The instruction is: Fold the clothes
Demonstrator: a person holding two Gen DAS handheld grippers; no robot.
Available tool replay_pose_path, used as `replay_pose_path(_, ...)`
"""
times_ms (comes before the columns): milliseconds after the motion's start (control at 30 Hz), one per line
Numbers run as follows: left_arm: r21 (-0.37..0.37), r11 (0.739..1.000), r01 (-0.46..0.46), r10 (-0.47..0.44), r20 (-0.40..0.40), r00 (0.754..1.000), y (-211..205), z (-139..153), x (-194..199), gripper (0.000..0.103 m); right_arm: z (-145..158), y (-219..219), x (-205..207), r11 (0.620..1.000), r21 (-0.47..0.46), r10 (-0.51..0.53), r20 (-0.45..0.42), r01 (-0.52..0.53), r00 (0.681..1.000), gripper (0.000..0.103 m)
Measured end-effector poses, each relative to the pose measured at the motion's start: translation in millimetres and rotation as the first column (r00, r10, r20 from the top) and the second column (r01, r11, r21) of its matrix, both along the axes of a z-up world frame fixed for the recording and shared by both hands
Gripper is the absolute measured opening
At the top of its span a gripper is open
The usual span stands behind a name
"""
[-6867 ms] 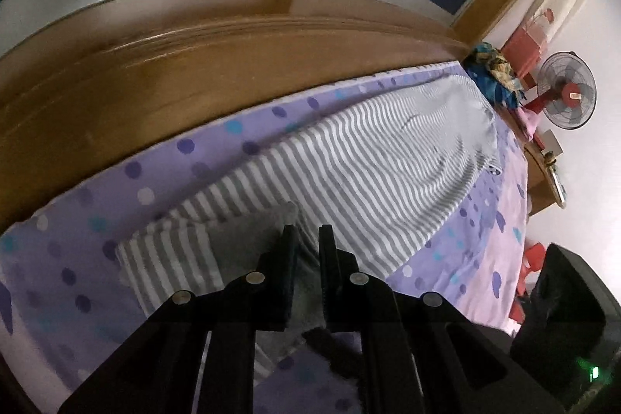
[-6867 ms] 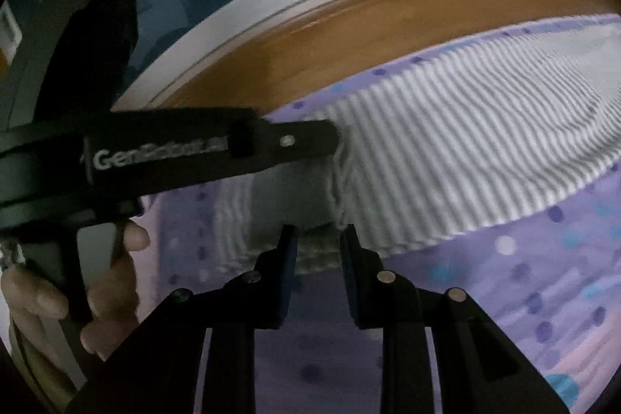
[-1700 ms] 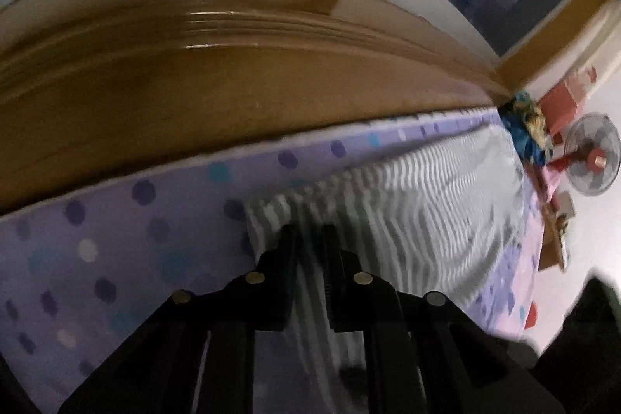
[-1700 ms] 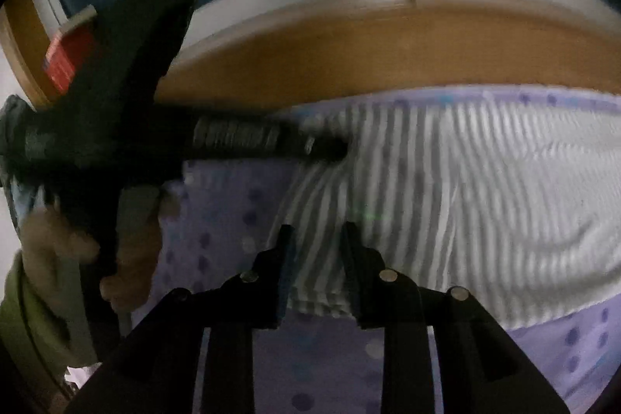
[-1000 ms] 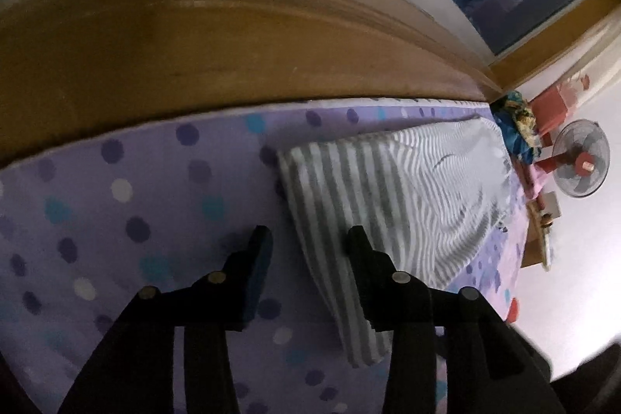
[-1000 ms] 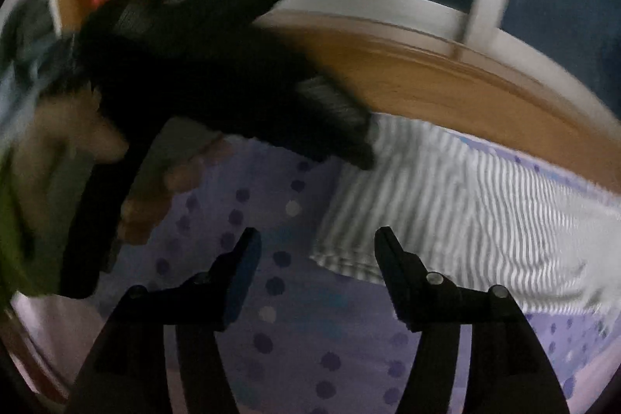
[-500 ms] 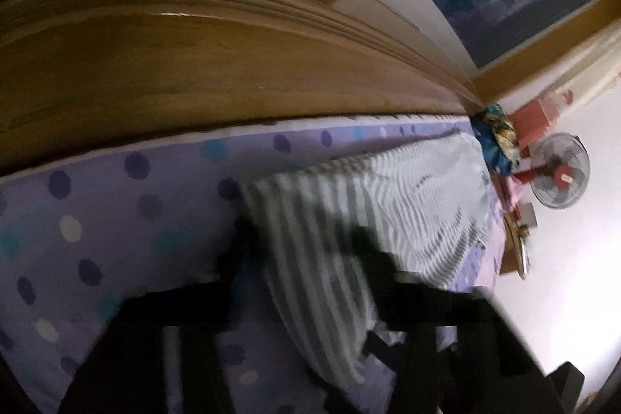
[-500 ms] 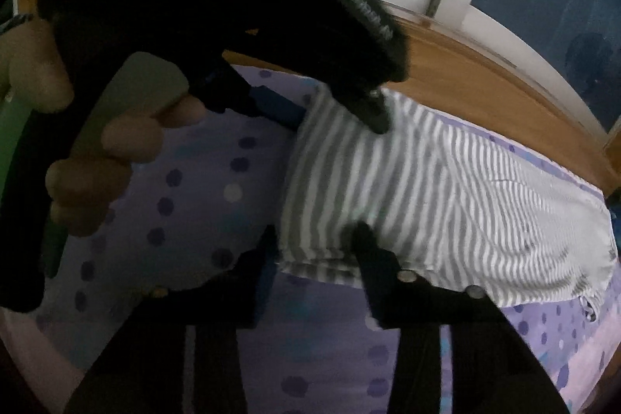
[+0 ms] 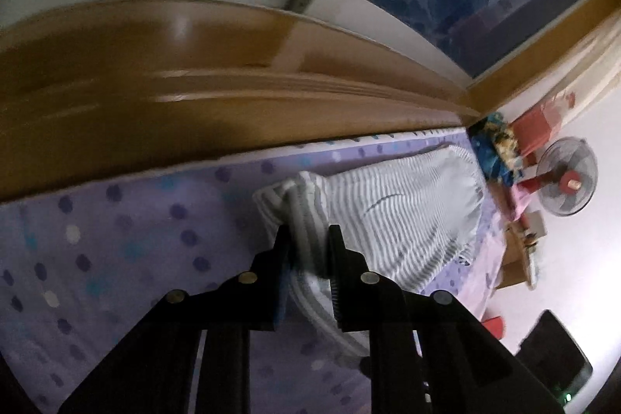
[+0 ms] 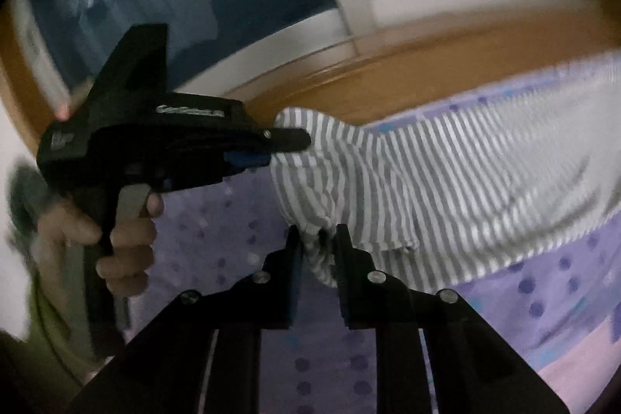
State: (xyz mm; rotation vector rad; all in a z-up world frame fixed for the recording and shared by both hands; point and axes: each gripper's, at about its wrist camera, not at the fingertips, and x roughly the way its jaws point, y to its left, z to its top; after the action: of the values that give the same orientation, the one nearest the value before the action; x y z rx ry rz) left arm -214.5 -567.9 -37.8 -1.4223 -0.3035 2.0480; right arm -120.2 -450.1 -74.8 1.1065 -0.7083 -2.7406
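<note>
We grip the striped garment [image 10: 446,181] with both the left hand-held gripper [image 10: 289,146] and right hand-held gripper [image 10: 318,239], lifting its near end, lower centre; the far end lies flat on the bed [image 10: 543,297], so folding looks partway.

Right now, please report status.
Left gripper and right gripper both shut on striped garment, near edge lifted. Nothing in the way.

White lettering ran along the top of the left gripper [image 10: 289,146] in the right wrist view, too blurred to read, and no other text was legible anywhere.
</note>
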Motion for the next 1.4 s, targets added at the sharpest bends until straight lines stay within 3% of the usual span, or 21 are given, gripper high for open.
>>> replay_pose_path(200,-0.082,0.996,0.038,-0.038,0.005,0.999,48,18,-1,0.017,-8,44,9,0.969,-0.244,-0.043,0.018,0.046,0.999,0.015)
replay_pose_path(367,-0.138,0.988,0.076,-0.078,-0.009,0.997,93,21,-2,0.018,-10,78,20,0.949,-0.292,-0.121,0.02,0.121,0.992,0.015)
replay_pose_path(533,-0.149,0.981,0.124,-0.125,0.004,0.992,135,7,-7,0.018,-8,114,23,0.953,-0.225,-0.195,0.05,0.201,0.979,0.015)
replay_pose_path(767,-0.203,0.963,0.175,-0.18,-0.008,0.984,169,-3,-2,0.019,-33,134,14,0.965,-0.107,-0.22,0.163,0.239,0.962,0.015)
replay_pose_path(1100,-0.203,0.975,0.093,-0.108,-0.066,0.992,145,19,13,0.023,5,137,39,0.992,0.082,-0.102,0.08,0.095,0.992,0.021)
replay_pose_path(1267,-0.228,0.968,0.101,-0.118,-0.066,0.991,165,-1,9,0.023,27,121,25,0.971,0.232,0.062,-0.03,-0.054,0.998,0.028)
replay_pose_path(1400,-0.28,0.955,0.101,-0.112,-0.025,0.993,176,-31,2,0.023,5,108,-8,0.956,0.258,0.14,0.03,-0.143,0.99,0.029)
